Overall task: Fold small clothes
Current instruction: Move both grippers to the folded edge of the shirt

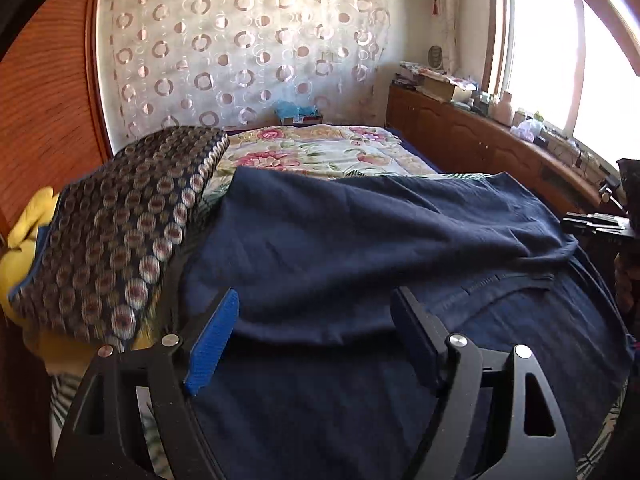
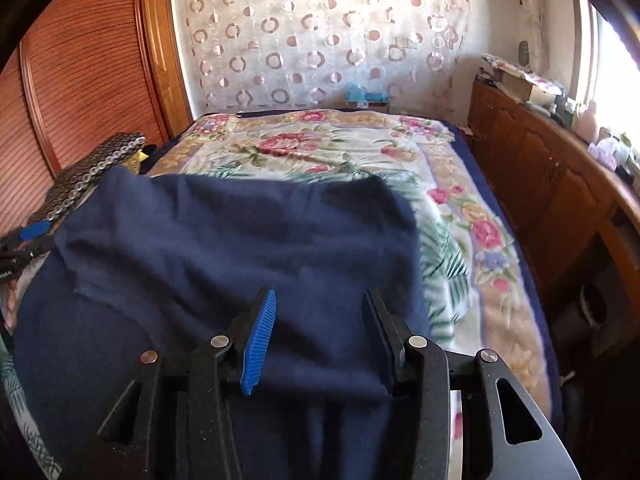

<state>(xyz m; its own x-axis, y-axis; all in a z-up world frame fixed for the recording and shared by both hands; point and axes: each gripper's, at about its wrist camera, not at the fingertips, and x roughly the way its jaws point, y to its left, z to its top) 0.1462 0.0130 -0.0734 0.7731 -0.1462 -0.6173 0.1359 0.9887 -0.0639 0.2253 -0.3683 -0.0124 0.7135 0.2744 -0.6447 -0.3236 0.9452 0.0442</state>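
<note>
A navy blue garment (image 1: 360,248) lies on the bed, its far part folded back over its near part. It also shows in the right wrist view (image 2: 248,240). My left gripper (image 1: 316,304) is open just above the garment's near left part, with the fold edge between its fingers. My right gripper (image 2: 320,300) is open over the garment's right side, cloth lying between the two fingers. The left gripper's blue pad (image 2: 34,231) shows at the far left of the right wrist view.
A floral blanket (image 2: 344,148) covers the bed. A folded circle-patterned cloth (image 1: 132,216) lies left of the garment on something yellow (image 1: 24,248). A wooden wardrobe (image 2: 88,80) stands at left, a cluttered wooden cabinet (image 2: 536,160) under the window at right.
</note>
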